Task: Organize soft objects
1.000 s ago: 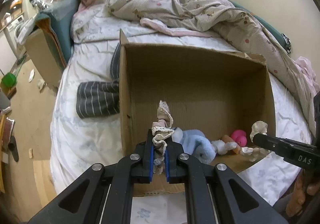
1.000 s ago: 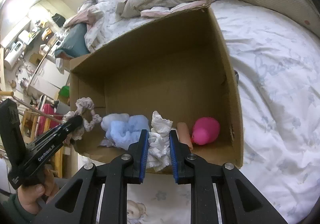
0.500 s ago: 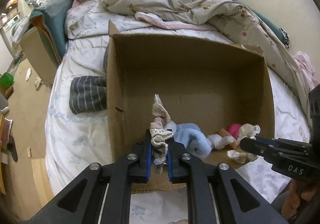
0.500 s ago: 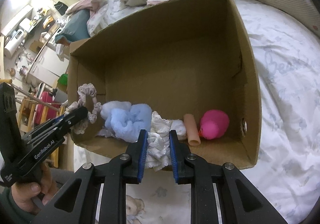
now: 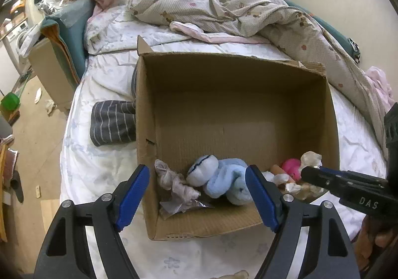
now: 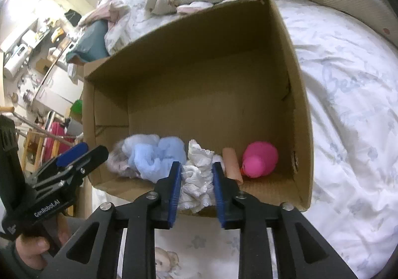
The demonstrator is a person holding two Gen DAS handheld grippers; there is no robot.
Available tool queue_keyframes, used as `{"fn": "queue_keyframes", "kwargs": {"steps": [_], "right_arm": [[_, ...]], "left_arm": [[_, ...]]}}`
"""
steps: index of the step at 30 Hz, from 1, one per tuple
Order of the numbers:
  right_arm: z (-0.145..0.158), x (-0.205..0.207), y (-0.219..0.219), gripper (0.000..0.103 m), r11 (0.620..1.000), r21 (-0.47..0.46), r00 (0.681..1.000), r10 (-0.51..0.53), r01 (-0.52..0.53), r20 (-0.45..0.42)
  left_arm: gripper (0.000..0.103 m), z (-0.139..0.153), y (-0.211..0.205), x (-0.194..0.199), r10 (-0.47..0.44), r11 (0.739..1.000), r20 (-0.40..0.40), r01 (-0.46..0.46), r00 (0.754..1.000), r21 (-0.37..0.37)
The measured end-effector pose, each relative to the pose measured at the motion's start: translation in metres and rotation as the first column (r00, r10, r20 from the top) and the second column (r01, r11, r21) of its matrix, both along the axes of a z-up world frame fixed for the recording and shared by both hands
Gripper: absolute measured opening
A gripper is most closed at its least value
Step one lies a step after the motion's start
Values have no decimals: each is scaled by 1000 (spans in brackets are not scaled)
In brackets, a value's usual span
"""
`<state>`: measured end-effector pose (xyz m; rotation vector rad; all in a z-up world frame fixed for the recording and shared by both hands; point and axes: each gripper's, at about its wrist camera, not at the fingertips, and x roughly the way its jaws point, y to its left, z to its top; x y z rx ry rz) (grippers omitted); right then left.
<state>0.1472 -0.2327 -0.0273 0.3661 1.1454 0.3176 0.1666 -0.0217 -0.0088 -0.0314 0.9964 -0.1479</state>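
Dropped from the left gripper (image 5: 199,194) — fingers now spread — scrunchie (image 5: 175,183) lies lengthwise in box (image 5: 146,144); right gripper (image 6: 195,185) pinches white cloth (image 6: 196,179).

Your left gripper (image 5: 199,194) is black moulded plastic with triangular cut-outs in each finger arm, blue pads (image 5: 133,195) on the inner faces and a round silver screw at each joint. White "GenRobot.AI" lettering marks its body in the right wrist view. Your right gripper (image 6: 195,183) matches in build, with blue pads (image 6: 174,192) and silver screws; white "DAS" lettering shows on its side. Bare skin shows on your left hand (image 6: 37,250), with a dark green sleeve edge below.
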Motion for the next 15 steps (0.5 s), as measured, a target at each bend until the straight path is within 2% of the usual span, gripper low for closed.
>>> {"fn": "queue_keyframes", "kwargs": {"steps": [3, 5, 6, 7, 9, 11, 13, 15], "right_arm": [[6, 0, -2, 32, 1000, 4, 1000, -6, 6, 30], [11, -1, -4, 39, 1000, 5, 999, -14, 13, 50], [14, -2, -5, 58, 1000, 5, 998, -19, 18, 66], [18, -3, -6, 71, 1000, 11, 996, -25, 25, 84], [26, -4, -9, 72, 999, 15, 992, -42, 40, 123], [35, -6, -11, 79, 998, -9, 985, -63, 65, 162], [47, -10, -12, 96, 996, -16, 972, -79, 85, 221], [58, -14, -13, 103, 995, -17, 958, -90, 98, 273]], "left_arm": [[77, 6, 2, -1, 13, 1000, 24, -13, 1000, 0], [77, 11, 5, -2, 25, 1000, 48, -25, 999, -8], [77, 14, 7, -4, 30, 999, 63, -29, 998, -14], [77, 17, 8, -5, 36, 999, 78, -35, 996, -16], [77, 23, 9, -8, 56, 998, 109, -56, 992, -4], [78, 30, 12, -11, 71, 997, 140, -72, 988, -3], [81, 36, 15, -13, 81, 997, 159, -81, 984, -9], [89, 43, 21, -18, 100, 995, 178, -97, 979, -28]]}}
